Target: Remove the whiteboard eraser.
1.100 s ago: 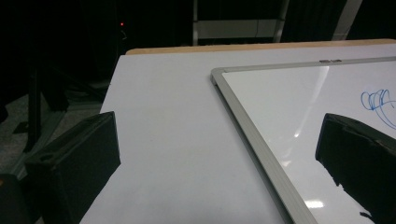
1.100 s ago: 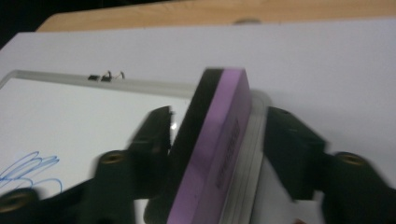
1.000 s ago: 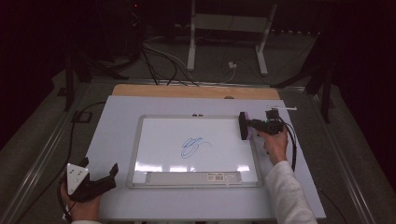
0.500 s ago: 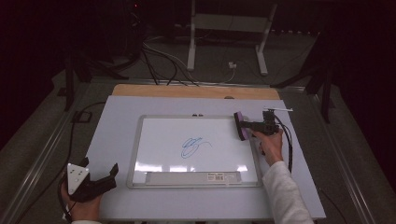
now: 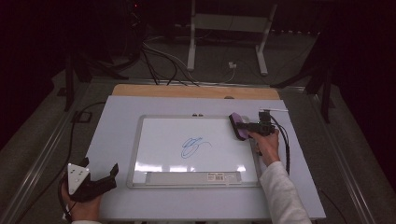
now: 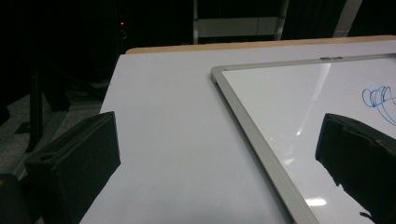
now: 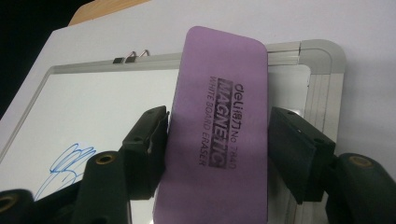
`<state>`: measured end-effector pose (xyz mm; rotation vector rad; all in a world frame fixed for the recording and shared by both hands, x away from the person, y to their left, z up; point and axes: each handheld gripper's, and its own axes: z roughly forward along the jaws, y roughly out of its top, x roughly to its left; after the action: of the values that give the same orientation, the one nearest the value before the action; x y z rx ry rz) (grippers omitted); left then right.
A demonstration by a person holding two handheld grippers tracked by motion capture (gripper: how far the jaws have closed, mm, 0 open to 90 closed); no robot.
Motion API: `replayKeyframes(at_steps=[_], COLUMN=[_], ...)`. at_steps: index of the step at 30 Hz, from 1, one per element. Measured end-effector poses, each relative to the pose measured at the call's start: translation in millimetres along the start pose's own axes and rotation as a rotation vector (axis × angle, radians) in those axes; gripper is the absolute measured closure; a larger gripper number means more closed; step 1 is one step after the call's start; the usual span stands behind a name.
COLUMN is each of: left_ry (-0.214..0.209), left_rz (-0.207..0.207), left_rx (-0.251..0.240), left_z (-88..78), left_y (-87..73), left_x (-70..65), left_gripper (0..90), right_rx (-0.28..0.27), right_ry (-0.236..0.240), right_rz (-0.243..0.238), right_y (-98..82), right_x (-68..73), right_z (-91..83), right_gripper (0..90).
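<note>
High view: the right gripper (image 5: pixel 243 126) holds the purple eraser (image 5: pixel 237 126) over the top right corner of the whiteboard (image 5: pixel 159 140), near its frame; the blue scribble (image 5: pixel 192 147) lies mid-board, apart. The left gripper (image 5: pixel 99 175) rests at the table's (image 5: pixel 116 116) near left edge.

Left gripper view: jaws stand wide apart, bare table between them.

Right gripper view: jaws clamped on the eraser's (image 7: pixel 217 126) long sides.
</note>
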<state>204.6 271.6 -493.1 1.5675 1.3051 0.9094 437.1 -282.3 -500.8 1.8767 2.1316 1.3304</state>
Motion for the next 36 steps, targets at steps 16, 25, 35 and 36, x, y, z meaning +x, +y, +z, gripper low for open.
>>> replayKeyframes(at_steps=[16, 25, 35, 36], left_ry=[0.0, 0.001, 0.001, 0.001], left_rz=[0.001, 0.001, 0.001, 0.002], left_rx=[0.001, 0.001, 0.001, 0.001], left_z=[0.2, 0.0, 0.1, 0.0], left_y=[-0.1, 0.0, 0.0, 0.1], left_x=[-0.1, -0.3, -0.9, -0.9], left_gripper=[0.6, 0.6, 0.6, 0.6], right_rx=[-0.005, -0.017, -0.021, -0.021], right_ry=[-0.014, -0.007, 0.039, 0.039], right_rz=[-0.045, -0.108, -0.188, -0.188], right_y=[0.7, 2.7, -2.3, -2.3], right_x=[7.2, 17.9, 38.5, 38.5], right_z=[-1.0, -9.2, -12.7, -12.7], right_gripper=[40.7, 40.8, 40.9, 40.9])
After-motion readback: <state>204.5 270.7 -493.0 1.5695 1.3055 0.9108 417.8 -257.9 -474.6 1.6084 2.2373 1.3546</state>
